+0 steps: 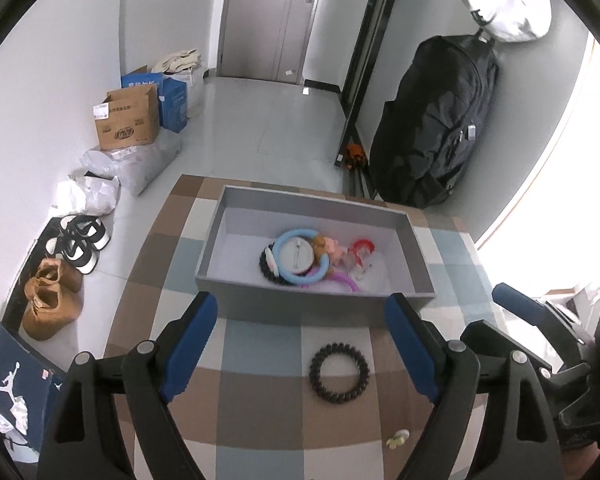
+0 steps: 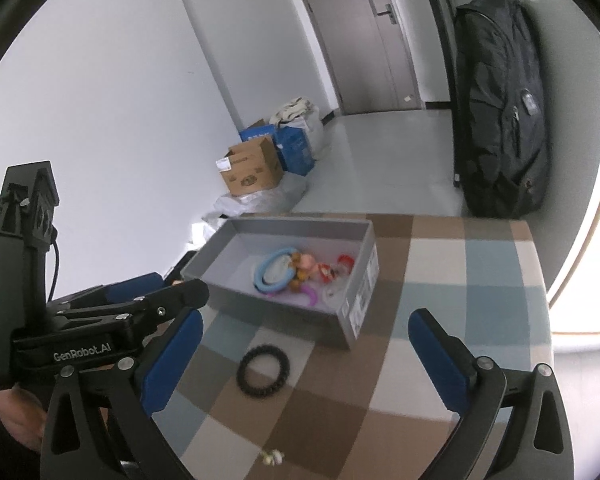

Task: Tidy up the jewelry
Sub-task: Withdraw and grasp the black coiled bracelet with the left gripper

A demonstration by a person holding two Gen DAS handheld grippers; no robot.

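Observation:
A grey box (image 1: 220,216) (image 2: 352,304) stands on the checked tablecloth and holds several pieces: a light blue ring (image 1: 296,234) (image 2: 260,268), a black coil band (image 1: 265,264), pink and red charms (image 1: 360,248) (image 2: 342,262) and a purple band (image 1: 346,282) (image 2: 310,294). A black spiral bracelet (image 1: 339,372) (image 2: 264,372) lies on the cloth in front of the box. A small pale yellow piece (image 1: 398,438) (image 2: 272,458) lies nearer. My left gripper (image 1: 302,340) is open and empty above the bracelet. My right gripper (image 2: 306,350) is open and empty, also behind the bracelet.
The round table's edge (image 1: 140,248) drops to the floor on the left, where shoes (image 1: 52,300), cardboard boxes (image 1: 126,120) (image 2: 252,172) and plastic bags lie. A black backpack (image 1: 440,120) (image 2: 500,112) hangs beyond the table. The left gripper's body (image 2: 100,320) shows in the right wrist view.

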